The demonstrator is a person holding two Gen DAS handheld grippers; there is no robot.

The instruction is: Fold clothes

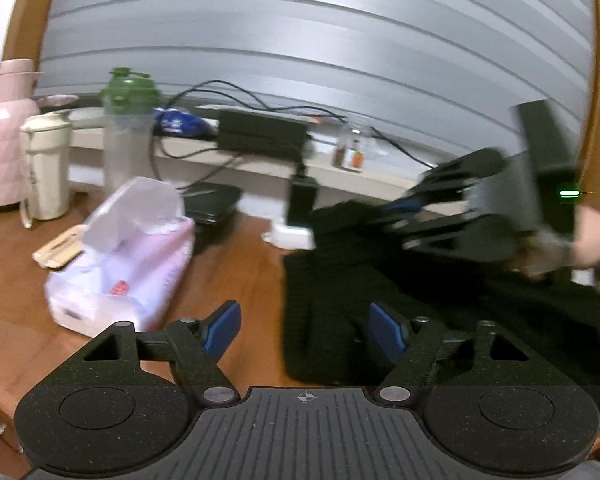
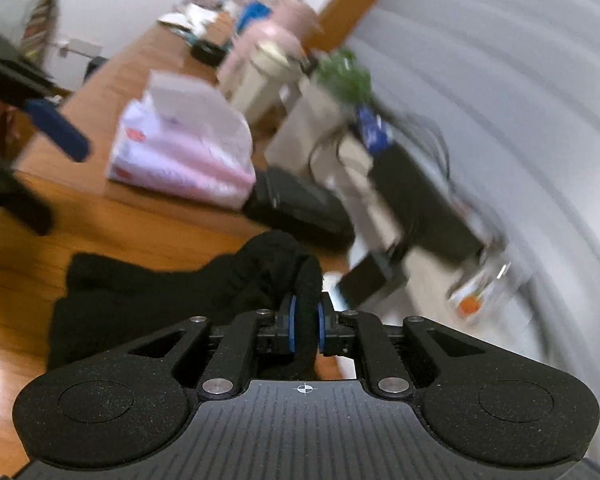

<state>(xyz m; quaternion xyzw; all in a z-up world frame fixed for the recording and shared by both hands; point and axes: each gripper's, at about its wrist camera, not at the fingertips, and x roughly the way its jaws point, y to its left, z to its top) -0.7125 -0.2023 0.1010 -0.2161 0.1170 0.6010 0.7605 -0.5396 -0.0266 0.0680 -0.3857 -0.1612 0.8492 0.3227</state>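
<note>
Black garment (image 2: 180, 292) on the wooden bench (image 2: 148, 220), lower centre of the right wrist view. Right gripper (image 2: 305, 324): jaws nearly together, blue pads pinching a thick fold of the garment that stands up between them; the rest of the cloth trails off to the lower left of that frame, bunched and touching the bench.

Left gripper (image 1: 306, 330): jaws wide apart, nothing between them. In the left wrist view the garment (image 1: 380, 288) fills the lower right; the right-hand blue pad sits over the cloth's left part, the left-hand pad over bare bench (image 1: 236, 272). Contact with the cloth: cannot tell.

Left wrist view alone shows the right gripper from outside, blurred, at right centre above the garment, with a hand (image 1: 592, 240) behind it. It also shows a pink tissue pack (image 1: 128, 256) left of centre, with a pink flask (image 1: 8, 136), cream cup (image 1: 46, 168) and green-lidded bottle (image 1: 126, 128) at upper left.

Right wrist view alone shows the pinched fold close up, and one blue finger of the left gripper at left edge, well apart from the cloth. Background there heavily blurred.
</note>
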